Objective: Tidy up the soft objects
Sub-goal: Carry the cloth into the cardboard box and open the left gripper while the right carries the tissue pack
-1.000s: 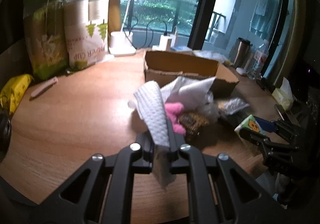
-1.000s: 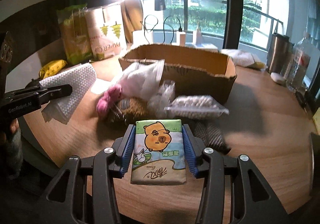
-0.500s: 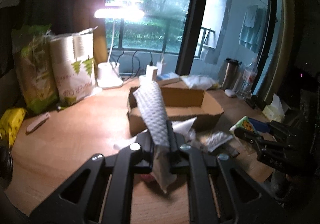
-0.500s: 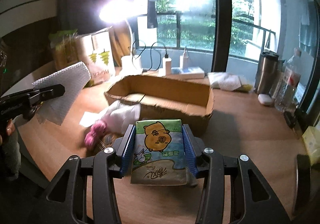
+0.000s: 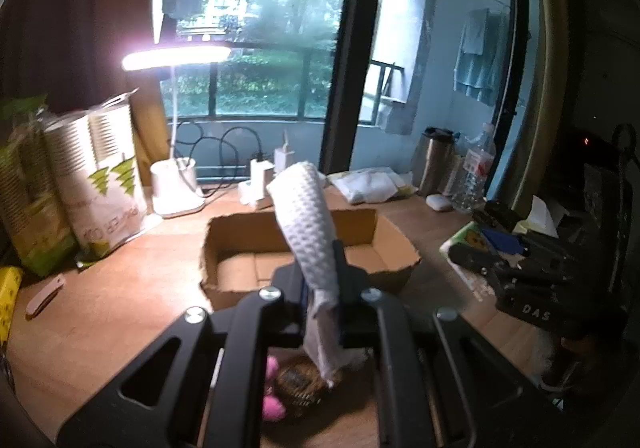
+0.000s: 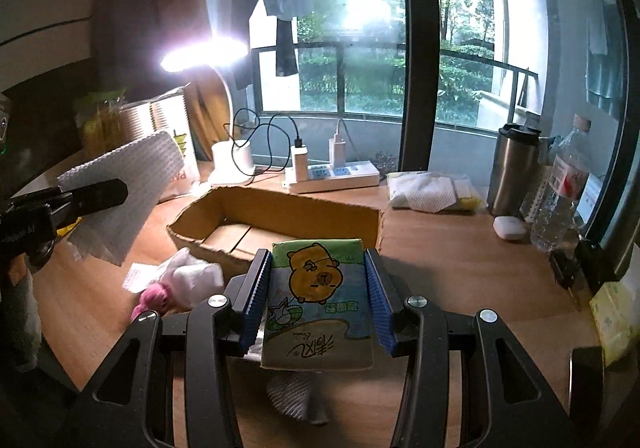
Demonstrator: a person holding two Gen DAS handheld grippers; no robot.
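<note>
left gripper (image 5: 320, 284) pinches a white embossed paper towel (image 5: 308, 224) above the open brown cardboard box (image 5: 240, 248); right gripper (image 6: 318, 288) clamps a green cartoon-bear tissue pack (image 6: 318, 304)

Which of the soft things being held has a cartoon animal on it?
The tissue pack in the right gripper; the left gripper holds a plain white cloth.

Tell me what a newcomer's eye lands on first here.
First, the cartoon-bear tissue pack clamped in the right gripper, close to the lens. Next, the white textured cloth pinched in the left gripper, above the open cardboard box, with the glaring desk lamp behind it.
</note>
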